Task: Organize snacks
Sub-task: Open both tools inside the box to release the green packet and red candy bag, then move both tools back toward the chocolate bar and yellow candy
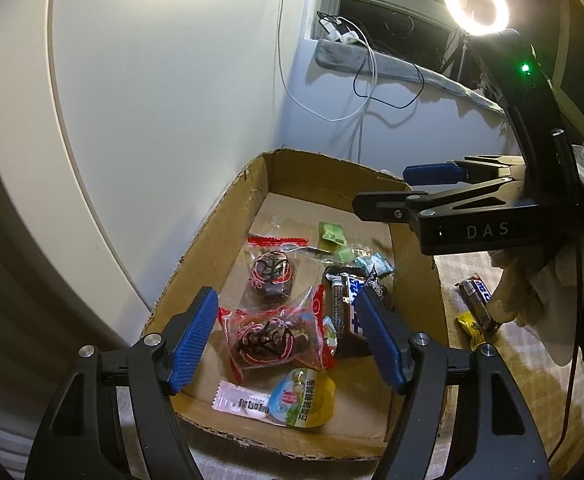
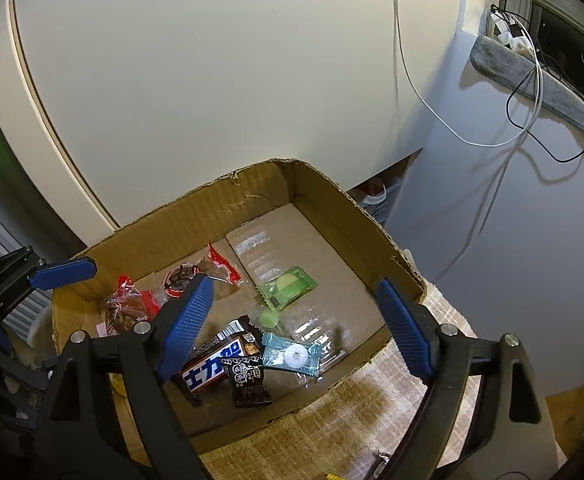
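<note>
Snacks are lying in the cardboard box (image 1: 219, 248) below both sets of fingers. Your left gripper (image 1: 287, 340) and right gripper (image 2: 296, 328) are standing wide, holding nothing. The remaining chocolate bar (image 1: 478, 300) is lying outside the box, nearer your right gripper, long axis running away from you.

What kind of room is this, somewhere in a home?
Probably a room in a home, not a lab: a torn cardboard box of wrapped snacks, charger cables hanging from a cluttered window sill, and a ring light suggest it.
</note>
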`<state>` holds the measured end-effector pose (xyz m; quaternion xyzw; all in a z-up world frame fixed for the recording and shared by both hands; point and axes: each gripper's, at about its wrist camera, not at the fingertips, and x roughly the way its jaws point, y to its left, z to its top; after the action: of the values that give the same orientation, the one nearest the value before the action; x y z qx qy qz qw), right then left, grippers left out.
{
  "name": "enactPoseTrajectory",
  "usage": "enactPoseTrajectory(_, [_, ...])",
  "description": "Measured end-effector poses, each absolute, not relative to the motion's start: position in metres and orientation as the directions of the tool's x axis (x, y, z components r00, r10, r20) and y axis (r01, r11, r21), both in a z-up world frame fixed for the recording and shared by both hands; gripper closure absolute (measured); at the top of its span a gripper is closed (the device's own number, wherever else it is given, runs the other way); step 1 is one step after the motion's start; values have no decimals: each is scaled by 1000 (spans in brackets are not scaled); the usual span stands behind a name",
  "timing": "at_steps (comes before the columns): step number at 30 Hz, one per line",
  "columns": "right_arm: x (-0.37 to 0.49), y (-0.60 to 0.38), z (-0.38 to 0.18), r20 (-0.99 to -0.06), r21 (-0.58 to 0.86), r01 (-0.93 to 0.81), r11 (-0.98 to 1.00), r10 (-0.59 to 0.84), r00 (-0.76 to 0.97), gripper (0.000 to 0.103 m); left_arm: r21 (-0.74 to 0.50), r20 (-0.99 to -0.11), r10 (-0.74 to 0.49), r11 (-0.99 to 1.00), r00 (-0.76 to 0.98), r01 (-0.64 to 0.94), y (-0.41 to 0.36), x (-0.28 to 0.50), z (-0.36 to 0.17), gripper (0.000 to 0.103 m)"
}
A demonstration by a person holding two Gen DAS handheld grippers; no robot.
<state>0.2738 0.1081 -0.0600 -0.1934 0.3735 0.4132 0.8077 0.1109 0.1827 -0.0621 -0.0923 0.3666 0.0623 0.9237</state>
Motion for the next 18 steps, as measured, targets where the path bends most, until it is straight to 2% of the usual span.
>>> enactPoseTrajectory(18, [253,71,-33,-715,-23,-800,599,549,432,16,-114,-663,41,981,747,-155,162,96,-46,31])
